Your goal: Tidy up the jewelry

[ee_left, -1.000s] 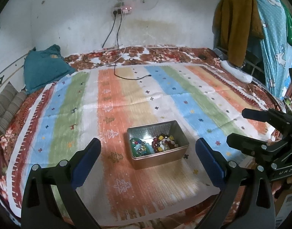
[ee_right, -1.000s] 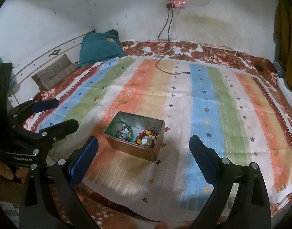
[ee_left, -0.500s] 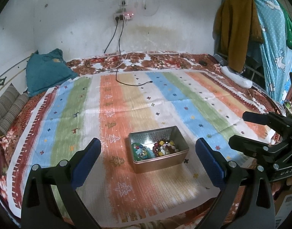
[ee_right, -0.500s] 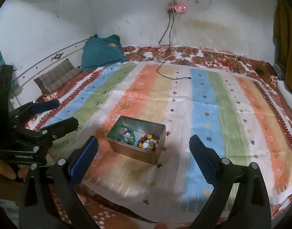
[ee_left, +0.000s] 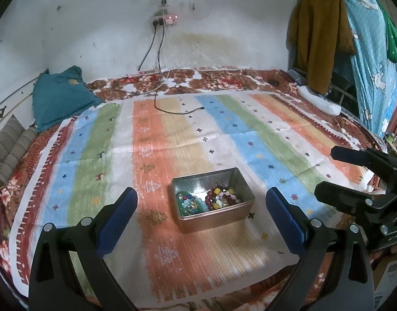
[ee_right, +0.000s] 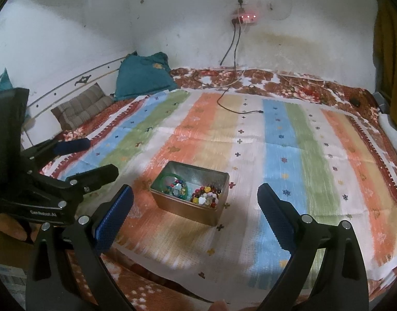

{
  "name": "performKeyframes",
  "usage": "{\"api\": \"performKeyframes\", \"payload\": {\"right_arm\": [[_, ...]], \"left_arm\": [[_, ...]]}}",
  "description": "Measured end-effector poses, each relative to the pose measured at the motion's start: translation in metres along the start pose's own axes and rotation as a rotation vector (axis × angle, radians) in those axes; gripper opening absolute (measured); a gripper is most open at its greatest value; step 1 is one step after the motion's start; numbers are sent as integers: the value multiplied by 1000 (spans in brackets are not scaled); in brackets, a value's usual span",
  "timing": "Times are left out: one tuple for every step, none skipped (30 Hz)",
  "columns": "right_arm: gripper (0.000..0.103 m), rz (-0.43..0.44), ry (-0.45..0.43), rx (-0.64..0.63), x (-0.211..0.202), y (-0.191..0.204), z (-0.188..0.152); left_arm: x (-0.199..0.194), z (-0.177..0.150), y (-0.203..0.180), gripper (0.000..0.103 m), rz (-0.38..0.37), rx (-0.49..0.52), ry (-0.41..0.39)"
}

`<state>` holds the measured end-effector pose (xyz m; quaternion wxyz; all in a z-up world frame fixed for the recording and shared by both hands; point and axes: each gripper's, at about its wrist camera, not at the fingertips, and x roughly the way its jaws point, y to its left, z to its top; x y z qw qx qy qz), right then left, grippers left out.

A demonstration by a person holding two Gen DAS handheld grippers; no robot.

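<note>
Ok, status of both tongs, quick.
Left tongs: open, holding nothing, short of the metal tin.
Right tongs: open, holding nothing, also short of the tin.

A bedroom in a modest home: a bed spread with a striped cloth over a floral blanket, a teal pillow, clothes hanging nearby, stained white walls, and charger cables dangling from a wall socket.
</note>
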<state>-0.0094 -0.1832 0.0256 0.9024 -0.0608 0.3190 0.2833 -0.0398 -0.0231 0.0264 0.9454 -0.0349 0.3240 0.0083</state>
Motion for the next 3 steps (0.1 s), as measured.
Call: {"api": "performKeyframes", "payload": {"right_arm": [[97, 1, -1, 3, 0, 0, 0], [97, 1, -2, 3, 0, 0, 0], [97, 1, -2, 3, 0, 0, 0]], "left_arm": [[0, 0, 0, 97, 0, 2, -1], [0, 1, -1, 97, -1, 3, -2], [1, 0, 0, 97, 0, 6, -4]]}}
